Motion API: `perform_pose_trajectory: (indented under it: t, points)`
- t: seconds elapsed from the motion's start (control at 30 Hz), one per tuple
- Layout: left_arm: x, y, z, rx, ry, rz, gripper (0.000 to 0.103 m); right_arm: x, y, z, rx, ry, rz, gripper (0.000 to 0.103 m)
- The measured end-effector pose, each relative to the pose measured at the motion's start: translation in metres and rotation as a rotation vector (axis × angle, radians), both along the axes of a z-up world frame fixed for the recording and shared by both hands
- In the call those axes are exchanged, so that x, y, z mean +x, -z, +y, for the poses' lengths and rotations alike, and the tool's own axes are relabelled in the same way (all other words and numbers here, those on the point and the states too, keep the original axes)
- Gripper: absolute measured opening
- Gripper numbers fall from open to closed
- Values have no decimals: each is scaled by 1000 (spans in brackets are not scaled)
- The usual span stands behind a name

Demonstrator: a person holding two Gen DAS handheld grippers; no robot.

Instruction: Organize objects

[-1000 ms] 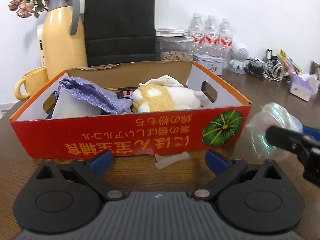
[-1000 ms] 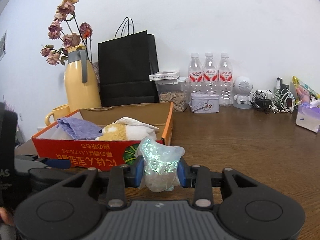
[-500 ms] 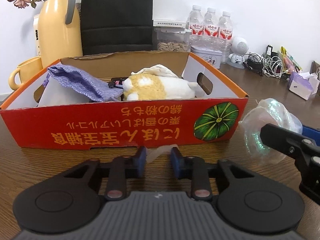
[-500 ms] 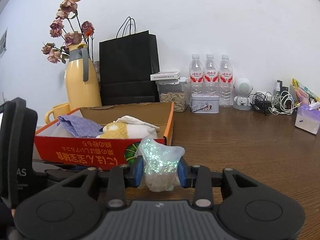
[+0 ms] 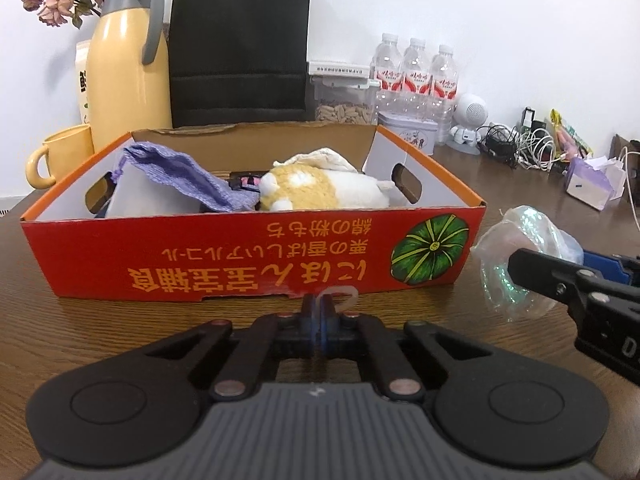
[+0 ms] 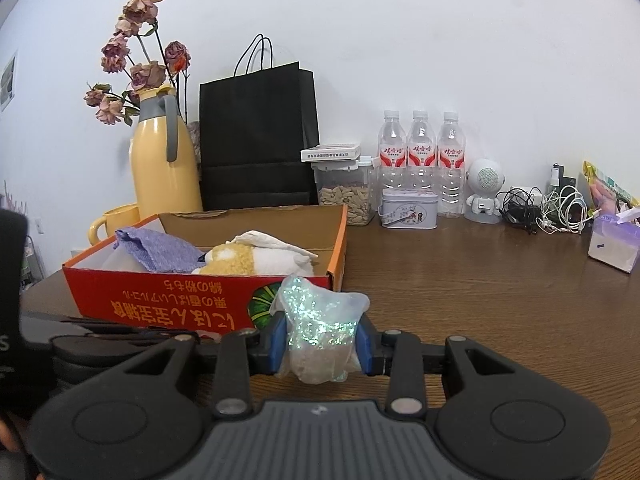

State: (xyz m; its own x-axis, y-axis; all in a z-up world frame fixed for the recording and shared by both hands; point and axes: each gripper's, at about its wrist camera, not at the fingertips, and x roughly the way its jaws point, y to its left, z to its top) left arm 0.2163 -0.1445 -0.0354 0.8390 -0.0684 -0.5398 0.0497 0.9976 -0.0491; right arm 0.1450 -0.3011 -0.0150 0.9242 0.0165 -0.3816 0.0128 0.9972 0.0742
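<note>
Right gripper clamped on a glittery bag, held above the tabletop just right of the box, near its front right corner. Left gripper pinched together on a small pale strip low at the box's front wall. Box already holds a purple pouch and a plush, with open room at its right end. Risks, as I judge them: the bag is soft and slick, so it could slide out of the pads or snag on the box rim if carried in too low; the strip is thin and may drop from the pinch; the two grippers sit close and could bump if both head for the box together. Around: yellow jug, mug, black bag, water bottles, tin, cables, tissue pack, all well back and not in the path. Only the box's front wall stands in the way.
</note>
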Motion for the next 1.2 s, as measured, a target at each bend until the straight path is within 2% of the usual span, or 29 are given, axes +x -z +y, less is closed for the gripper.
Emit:
perform_pose_trajectory:
  t: [0.17, 0.4, 0.63, 0.9, 1.07, 1.2]
  points:
    - [-20, -7, 10, -6, 10, -50, 3, -3, -2, -1, 5, -7, -20, 34]
    - [-45, -17, 32, -41, 18, -78, 3, -6, -3, 4, -4, -30, -37, 34]
    - [-49, -42, 51, -59, 33, -136, 3, -3, -15, 20, 3, -57, -64, 34]
    - [-25, -87, 65, -60, 24, -255, 3, 28, -49, 48, -24, -83, -105, 34]
    - [5, -94, 75, -76, 10, -264, 3, 69, -65, 64, -17, -56, -111, 34]
    - [35, -92, 86, -92, -15, -260, 3, 101, -62, 73, 1, -21, -102, 34]
